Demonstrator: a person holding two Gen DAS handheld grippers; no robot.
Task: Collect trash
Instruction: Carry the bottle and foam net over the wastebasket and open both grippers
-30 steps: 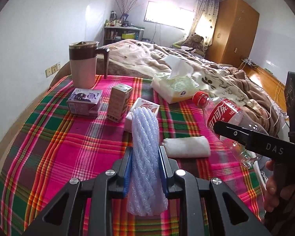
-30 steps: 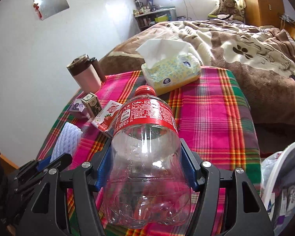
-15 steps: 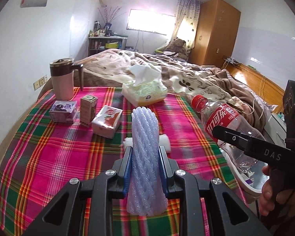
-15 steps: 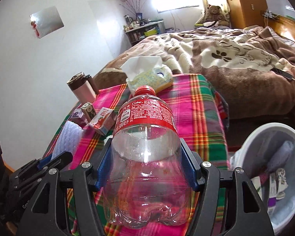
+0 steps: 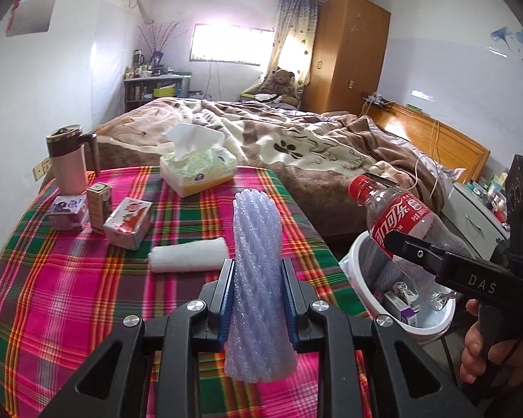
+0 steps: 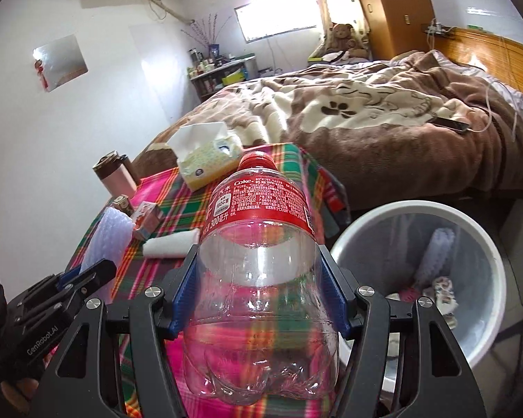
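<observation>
My left gripper (image 5: 256, 285) is shut on a pale purple foam net sleeve (image 5: 258, 264) and holds it upright above the plaid table. My right gripper (image 6: 258, 292) is shut on an empty clear Coke bottle (image 6: 258, 271) with a red cap and label. In the left wrist view the bottle (image 5: 397, 219) hangs over the near rim of a white trash bin (image 5: 359, 254). The bin (image 6: 484, 334) stands on the floor right of the table and holds several bits of trash.
On the plaid tablecloth (image 5: 69, 285) lie a rolled white cloth (image 5: 188, 254), a red carton (image 5: 129, 223), a small brown box (image 5: 99, 202), a purple box (image 5: 68, 209), a pink mug (image 5: 68, 160) and a tissue box (image 5: 198, 167). A bed (image 5: 313, 149) lies beyond.
Both grippers have drawn back and to the right with their loads. The table looks farther off and the trash bin has come into view under the bottle.
</observation>
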